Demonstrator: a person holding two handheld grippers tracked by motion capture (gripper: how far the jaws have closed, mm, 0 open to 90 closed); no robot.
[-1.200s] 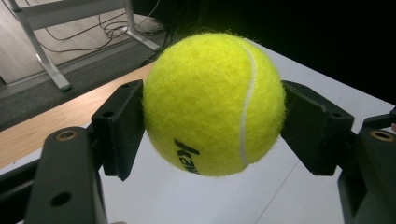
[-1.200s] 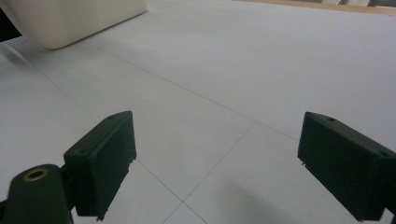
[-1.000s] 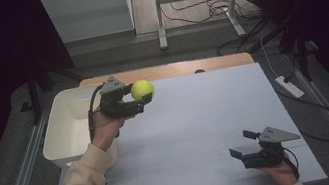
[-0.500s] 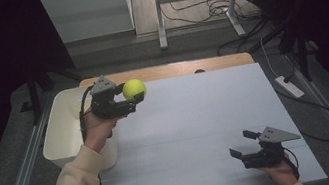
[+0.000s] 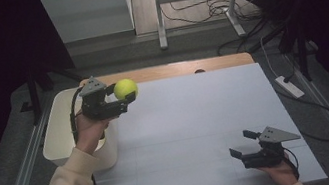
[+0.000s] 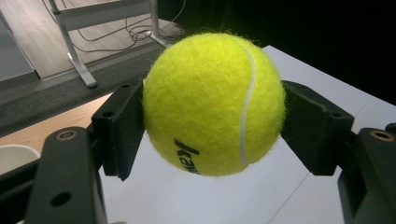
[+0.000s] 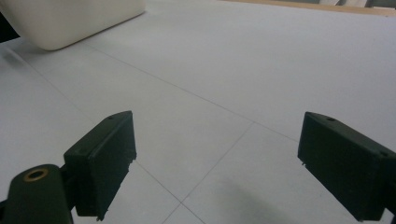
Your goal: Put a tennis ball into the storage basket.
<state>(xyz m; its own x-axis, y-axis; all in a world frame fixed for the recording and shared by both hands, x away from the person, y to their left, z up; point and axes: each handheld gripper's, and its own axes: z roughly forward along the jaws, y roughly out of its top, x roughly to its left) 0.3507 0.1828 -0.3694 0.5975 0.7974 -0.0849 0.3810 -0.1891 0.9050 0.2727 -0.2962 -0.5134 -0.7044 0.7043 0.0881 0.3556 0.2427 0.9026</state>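
Note:
A yellow tennis ball point(image 5: 125, 88) point(image 6: 214, 103) is clamped between the two black jaws of my left gripper point(image 5: 122, 94) point(image 6: 212, 126), held in the air over the right rim of the white bin point(image 5: 61, 140). Both pads press on the ball's sides. Low over the table's near right part, my right gripper point(image 5: 243, 143) point(image 7: 217, 163) stands open, jaws wide apart and nothing between them.
The table point(image 5: 197, 117) has a pale grey top and a wooden back edge point(image 5: 174, 69). The white bin point(image 7: 70, 18) stands at the table's left side. Cables point(image 5: 210, 11) and a metal stand point(image 5: 160, 17) lie on the floor beyond the table.
My left gripper has carried the ball leftwards, from over the table's left part to above the bin's right rim. The right gripper has stayed where it was.

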